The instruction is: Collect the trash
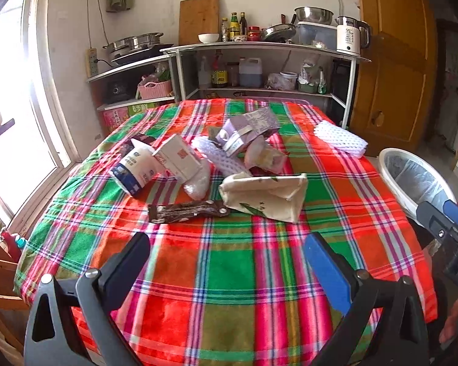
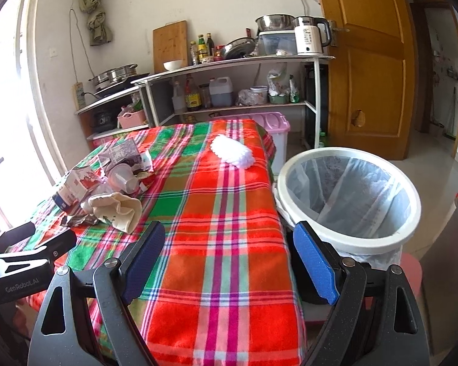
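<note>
Nothing has been collected yet by the look of it: the lined bin is empty as far as its visible inside shows, and both tongs are bare. This reads as the opening step, choosing a first piece.

In the left wrist view, the left tongs (image 1: 227, 262) fill the bottom of the frame, spread wide over the plaid table (image 1: 229, 274) with nothing between them. Going left to right across the middle of that frame, the trash lies in a loose heap: a blue-and-white carton (image 1: 136, 169) tipped on its side, a white box (image 1: 180, 160) leaning against it, a dark brown wrapper (image 1: 187, 211) flat on the cloth nearest the tongs, a cream paper bag (image 1: 267, 196) just right of the wrapper, and a lilac carton (image 1: 247, 131) behind. A white foam net (image 1: 340, 138) sits well apart at the upper right of the table. The bin (image 1: 412, 177) peeks in at the right edge.

In the right wrist view, the right tongs (image 2: 229, 267) are likewise wide and empty at the bottom of the frame, the heap is at middle left, and the bin (image 2: 348, 238) stands beside the table at middle right, open-mouthed.

The next move probably calls for the left tongs to go forward and down onto the wrapper or paper bag, pinching a thin, flat edge without catching the cloth, then carrying it rightward to the bin. The right tongs seem better placed for the foam net.
</note>
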`<state>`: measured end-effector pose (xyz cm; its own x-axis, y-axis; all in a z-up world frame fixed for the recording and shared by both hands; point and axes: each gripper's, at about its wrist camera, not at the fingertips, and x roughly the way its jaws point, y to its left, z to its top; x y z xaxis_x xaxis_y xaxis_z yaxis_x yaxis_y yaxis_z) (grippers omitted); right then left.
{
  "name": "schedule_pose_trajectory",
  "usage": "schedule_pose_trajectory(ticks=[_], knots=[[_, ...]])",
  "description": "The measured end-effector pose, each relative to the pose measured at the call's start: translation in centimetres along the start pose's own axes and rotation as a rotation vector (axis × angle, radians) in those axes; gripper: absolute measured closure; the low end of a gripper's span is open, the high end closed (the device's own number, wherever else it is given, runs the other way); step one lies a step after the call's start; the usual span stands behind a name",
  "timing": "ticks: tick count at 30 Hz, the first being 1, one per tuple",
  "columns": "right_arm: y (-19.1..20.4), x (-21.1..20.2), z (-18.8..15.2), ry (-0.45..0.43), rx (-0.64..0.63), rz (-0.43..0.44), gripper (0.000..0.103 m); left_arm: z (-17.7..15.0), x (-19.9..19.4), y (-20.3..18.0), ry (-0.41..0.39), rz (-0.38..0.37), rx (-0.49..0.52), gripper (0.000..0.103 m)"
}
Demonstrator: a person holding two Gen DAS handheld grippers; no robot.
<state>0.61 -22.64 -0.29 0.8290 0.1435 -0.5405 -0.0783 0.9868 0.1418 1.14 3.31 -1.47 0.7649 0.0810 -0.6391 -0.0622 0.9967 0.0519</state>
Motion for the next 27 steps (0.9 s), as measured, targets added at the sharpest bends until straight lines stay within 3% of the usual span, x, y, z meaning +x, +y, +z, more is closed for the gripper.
schedule_pose_trajectory(ticks=[7, 13, 19, 23, 27], knots=[[3.3, 3.2, 1.4, 0.029, -0.094, 0.175, 0.016, 0.5, 1.4, 3.9, 0.026, -0.016, -0.032, 0.001], [6.3, 7.2, 2.6, 0.106, -0.171, 0.299, 0.016, 1.2, 3.1, 7.4, 0.082, -0.097, -0.097, 0.001], [9.0, 9.2, 2.6, 0.13, -0.274, 0.339, 0.016, 2.4, 4.5, 9.6, 0.087, -0.154, -0.153, 0.001], [10.0, 11.0, 3.0, 0.193, -0.291, 0.406, 0.017, 3.8, 5.8, 10.6, 0.103, -0.187, -0.235, 0.001], [10.6, 12.1, 3.3, 0.219, -0.286, 0.433, 0.017, 5.1, 6.7, 9.9, 0.088, -0.195, -0.228, 0.001]])
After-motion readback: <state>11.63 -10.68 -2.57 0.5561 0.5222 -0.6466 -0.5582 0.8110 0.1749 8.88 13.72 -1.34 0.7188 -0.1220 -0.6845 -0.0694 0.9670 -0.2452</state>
